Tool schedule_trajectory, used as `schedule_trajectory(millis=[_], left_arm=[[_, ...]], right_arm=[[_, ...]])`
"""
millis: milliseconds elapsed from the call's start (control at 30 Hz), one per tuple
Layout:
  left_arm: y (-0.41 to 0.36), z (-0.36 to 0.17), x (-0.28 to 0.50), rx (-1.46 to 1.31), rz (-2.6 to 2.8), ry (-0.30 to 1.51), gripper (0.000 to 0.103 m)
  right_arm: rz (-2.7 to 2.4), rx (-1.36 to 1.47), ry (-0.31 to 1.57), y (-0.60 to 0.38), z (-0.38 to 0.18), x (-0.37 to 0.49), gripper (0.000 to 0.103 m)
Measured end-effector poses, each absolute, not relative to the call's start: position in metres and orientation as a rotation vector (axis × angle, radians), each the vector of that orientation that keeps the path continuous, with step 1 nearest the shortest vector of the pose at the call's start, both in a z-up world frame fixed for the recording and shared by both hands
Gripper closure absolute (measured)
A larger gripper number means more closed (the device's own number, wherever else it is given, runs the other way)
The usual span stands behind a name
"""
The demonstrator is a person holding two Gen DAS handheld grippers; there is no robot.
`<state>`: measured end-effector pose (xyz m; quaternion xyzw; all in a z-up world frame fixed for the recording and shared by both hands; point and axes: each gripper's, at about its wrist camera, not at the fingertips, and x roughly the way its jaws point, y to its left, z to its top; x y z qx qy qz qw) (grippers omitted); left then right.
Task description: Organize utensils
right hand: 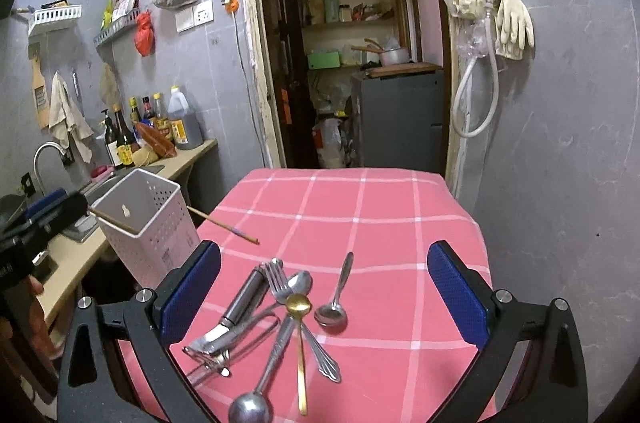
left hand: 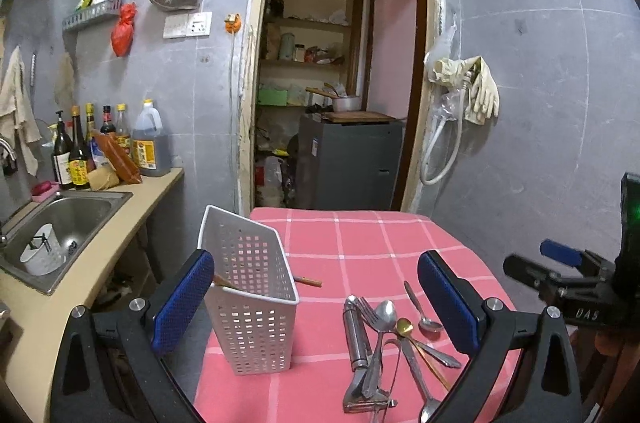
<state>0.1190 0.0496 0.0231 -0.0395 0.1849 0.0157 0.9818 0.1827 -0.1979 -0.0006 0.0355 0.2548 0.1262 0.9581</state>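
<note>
A white perforated utensil holder stands at the left edge of the pink checked table, with a wooden chopstick lying across and poking out of it. It also shows in the right wrist view. A pile of metal utensils lies on the cloth: a fork, a gold spoon, a small spoon, a peeler and a ladle. My left gripper is open, above the holder and the pile. My right gripper is open, hovering over the pile.
A counter with a steel sink and sauce bottles runs along the left. A doorway to a pantry with a grey cabinet is behind the table. Rubber gloves and a hose hang on the right wall.
</note>
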Motion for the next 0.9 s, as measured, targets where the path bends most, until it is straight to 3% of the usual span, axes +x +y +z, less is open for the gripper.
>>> schedule_trajectory(millis=[500, 900], left_arm=[[0.011, 0.031, 0.100, -0.079, 0.067, 0.351, 0.001], [-0.003, -0.024, 0.107, -0.142, 0.034, 0.529, 0.001]], right_arm=[[0.310, 0.079, 0.543, -0.224, -0.017, 0.189, 0.002], [0.302, 0.083, 0.621, -0.241, -0.043, 0.192, 0.002]])
